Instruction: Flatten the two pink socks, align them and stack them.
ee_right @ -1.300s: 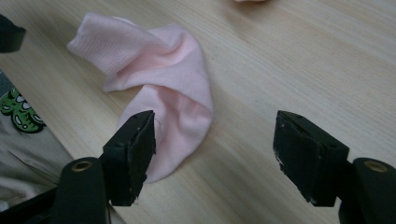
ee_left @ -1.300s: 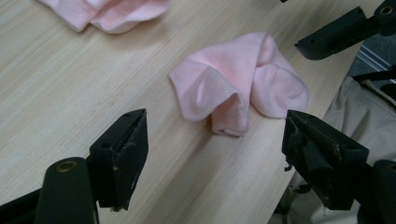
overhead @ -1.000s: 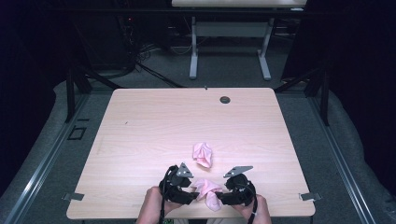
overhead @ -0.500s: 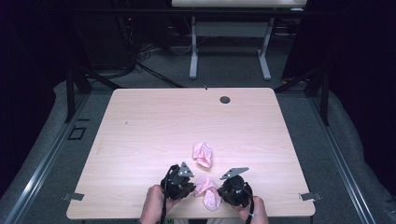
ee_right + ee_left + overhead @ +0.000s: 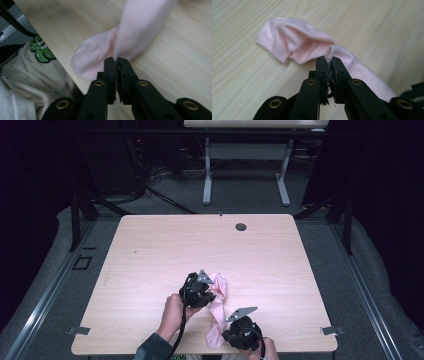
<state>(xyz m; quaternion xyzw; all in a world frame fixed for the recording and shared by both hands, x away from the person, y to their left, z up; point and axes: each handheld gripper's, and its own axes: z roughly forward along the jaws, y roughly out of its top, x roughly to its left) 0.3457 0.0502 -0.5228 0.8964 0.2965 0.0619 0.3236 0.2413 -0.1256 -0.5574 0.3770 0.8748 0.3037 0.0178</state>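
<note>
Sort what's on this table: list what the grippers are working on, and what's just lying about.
In the job:
- stretched pale pink fabric sock, pinched by left gripper and right gripper
- second crumpled pale pink sock, touching it

Lying about:
- small dark round grommet at the wooden table's far edge

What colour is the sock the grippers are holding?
The sock is plain pale pink; the left gripper view shows it best.

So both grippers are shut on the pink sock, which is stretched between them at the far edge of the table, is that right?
Not quite. The left gripper and right gripper are both shut on the pink sock, but the high view shows it stretched between them at the near edge of the table, by the person, not the far one.
</note>
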